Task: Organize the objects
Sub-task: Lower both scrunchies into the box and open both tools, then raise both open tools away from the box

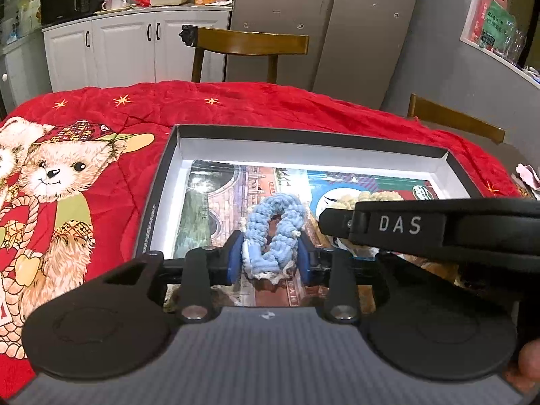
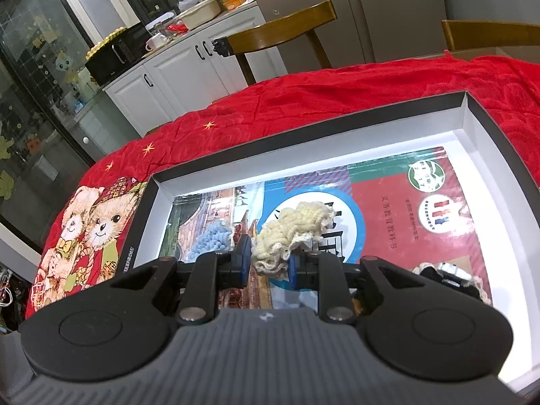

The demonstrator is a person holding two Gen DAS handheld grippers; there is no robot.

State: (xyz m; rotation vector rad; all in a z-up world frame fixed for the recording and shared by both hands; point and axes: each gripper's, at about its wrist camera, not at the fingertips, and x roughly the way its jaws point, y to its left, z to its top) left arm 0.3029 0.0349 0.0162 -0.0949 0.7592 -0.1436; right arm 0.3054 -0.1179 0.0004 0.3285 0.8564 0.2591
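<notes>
My left claw [image 1: 270, 260] has its blue pads pressed in on both sides of the blue scrunchie [image 1: 274, 233], a fluffy loop standing up between them. My right claw [image 2: 270, 263] is pinched the same way on the cream scrunchie [image 2: 292, 233], which bulges up and over the pads. I hold both low over the shallow box [image 2: 472, 125], whose dark outer walls and white inner walls fence in a flat floor, so I judge this box to be where the loose soft things get gathered.

From my right camera the blue scrunchie sits at about 9 o'clock of the cream one, just beside it, so I am working both claws close together near the box's near edge. A dark-and-pale knitted bundle [image 2: 445, 276] lies in the box at roughly 4 o'clock from my right claw; I cannot tell what it is.

The box floor is covered by a printed book cover [image 2: 405, 202] with a red panel, a white circle on blue and a street-scene picture. It carries Chinese characters and two round emblems, too small for me to read. From my left camera, the black body crossing at 3 o'clock shows the letters "DAS" [image 1: 400, 224]. Lettering runs along the box's left outer wall, unreadable. The box rests on a red quilt [image 1: 236, 108] with teddy bears
</notes>
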